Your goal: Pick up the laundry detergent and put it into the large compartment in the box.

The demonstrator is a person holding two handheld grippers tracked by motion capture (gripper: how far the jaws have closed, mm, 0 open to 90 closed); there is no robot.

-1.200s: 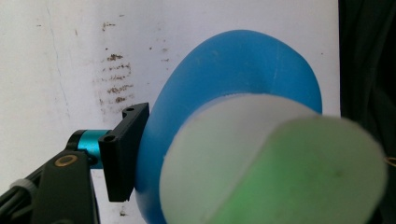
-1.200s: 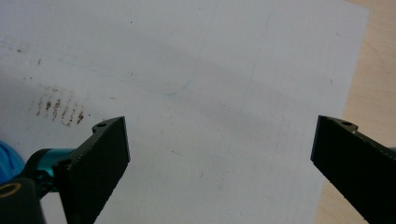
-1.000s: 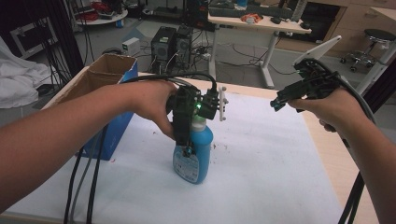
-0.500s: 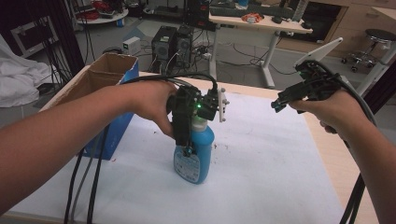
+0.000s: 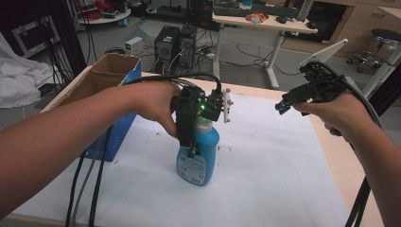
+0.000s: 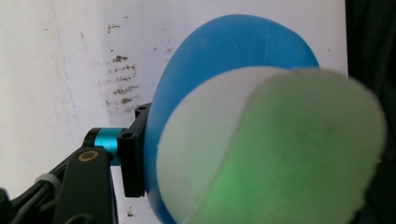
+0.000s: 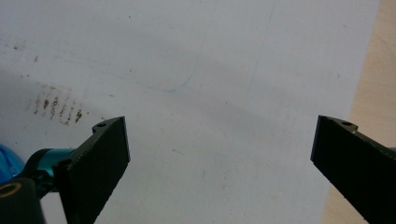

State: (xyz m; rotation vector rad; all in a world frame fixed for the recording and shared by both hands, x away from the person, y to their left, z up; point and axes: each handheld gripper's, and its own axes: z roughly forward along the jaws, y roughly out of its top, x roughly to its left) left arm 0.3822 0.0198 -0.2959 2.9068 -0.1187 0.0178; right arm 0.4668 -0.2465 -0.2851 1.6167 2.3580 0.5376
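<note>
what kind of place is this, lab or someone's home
Most likely a lab or workshop, not a home: computer towers sit on the floor among loose cables, a height-adjustable desk stands behind, and the work table is covered with stained white paper.

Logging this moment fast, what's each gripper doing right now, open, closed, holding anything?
Left gripper: closed on the blue bottle, gripping its body from above.
Right gripper: open, fingers wide apart, holding nothing, above the white table cover.

Blue bottle [image 6: 224,60] cap blurred, close to lens; left claw's [image 5: 191,142] far jaw hidden behind it
</note>
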